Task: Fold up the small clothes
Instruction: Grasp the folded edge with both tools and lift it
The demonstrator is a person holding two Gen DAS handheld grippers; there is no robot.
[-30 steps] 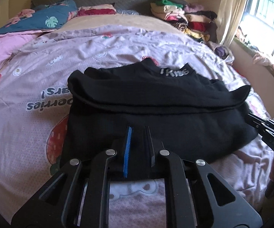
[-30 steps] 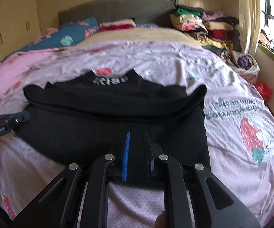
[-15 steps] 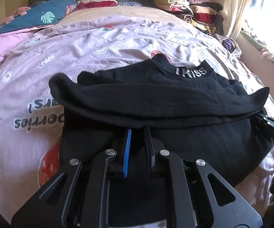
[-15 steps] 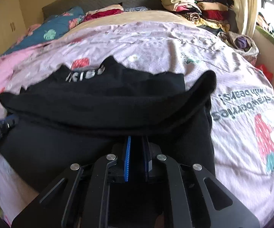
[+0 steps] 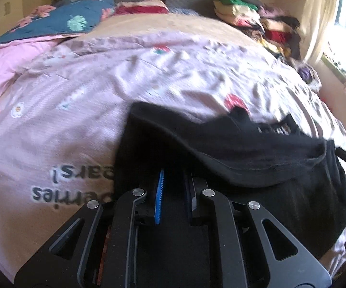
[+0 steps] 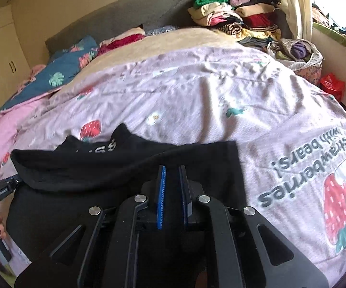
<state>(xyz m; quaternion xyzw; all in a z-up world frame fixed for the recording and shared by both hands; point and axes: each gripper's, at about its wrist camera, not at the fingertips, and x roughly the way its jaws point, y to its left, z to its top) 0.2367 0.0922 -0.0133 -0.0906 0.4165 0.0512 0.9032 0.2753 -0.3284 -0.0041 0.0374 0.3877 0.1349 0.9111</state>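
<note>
A black top (image 5: 256, 158), with white lettering at its collar, is spread on the near part of a lilac strawberry-print duvet (image 5: 149, 76). Its near edge is pinched by the left gripper (image 5: 174, 180) and by the right gripper (image 6: 171, 180), each clenched on the fabric; the left view is blurred, so the fold line seems raised. Folded clothes (image 6: 232, 16) are stacked far right.
</note>
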